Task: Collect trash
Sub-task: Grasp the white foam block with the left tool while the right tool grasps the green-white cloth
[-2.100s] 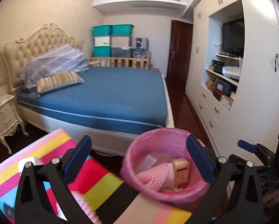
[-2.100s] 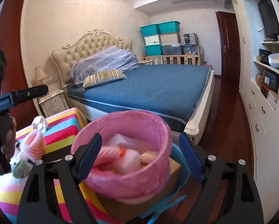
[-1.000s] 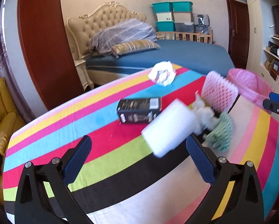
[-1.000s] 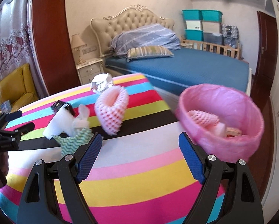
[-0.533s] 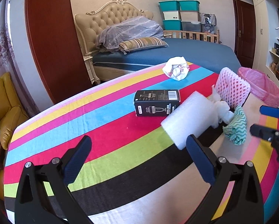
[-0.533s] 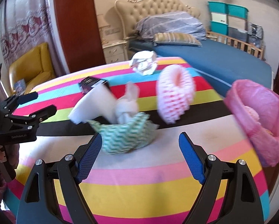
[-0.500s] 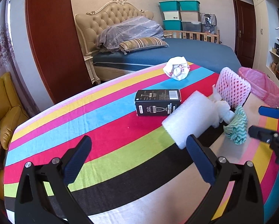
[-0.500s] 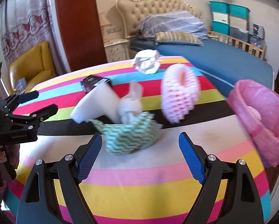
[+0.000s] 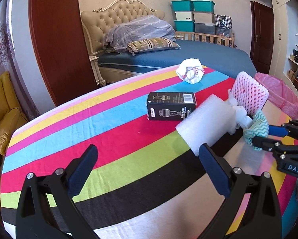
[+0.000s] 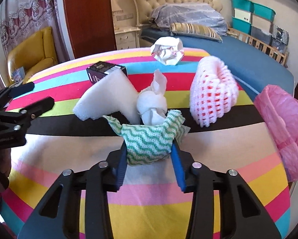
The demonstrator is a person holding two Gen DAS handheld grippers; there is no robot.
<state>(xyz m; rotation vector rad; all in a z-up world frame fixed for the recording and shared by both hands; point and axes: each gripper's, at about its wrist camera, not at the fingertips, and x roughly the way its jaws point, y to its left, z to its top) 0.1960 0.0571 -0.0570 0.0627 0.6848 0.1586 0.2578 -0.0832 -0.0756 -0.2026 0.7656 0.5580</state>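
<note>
- At the centre of the right wrist frame, the green-and-white cloth [image 10: 149,141] is lying bunched on the striped table [image 10: 149,209], its near part sitting between the blue pads and hiding the crumpled tissue's [image 10: 152,105] lower end.
- The right gripper [image 10: 149,149] has just been closing; its jaws are now pinching the cloth.
- The pink-lined bin [image 10: 284,123] is being cut off at the right edge.
- The left gripper [image 9: 147,167] is hovering with jaws wide, holding nothing.
</note>
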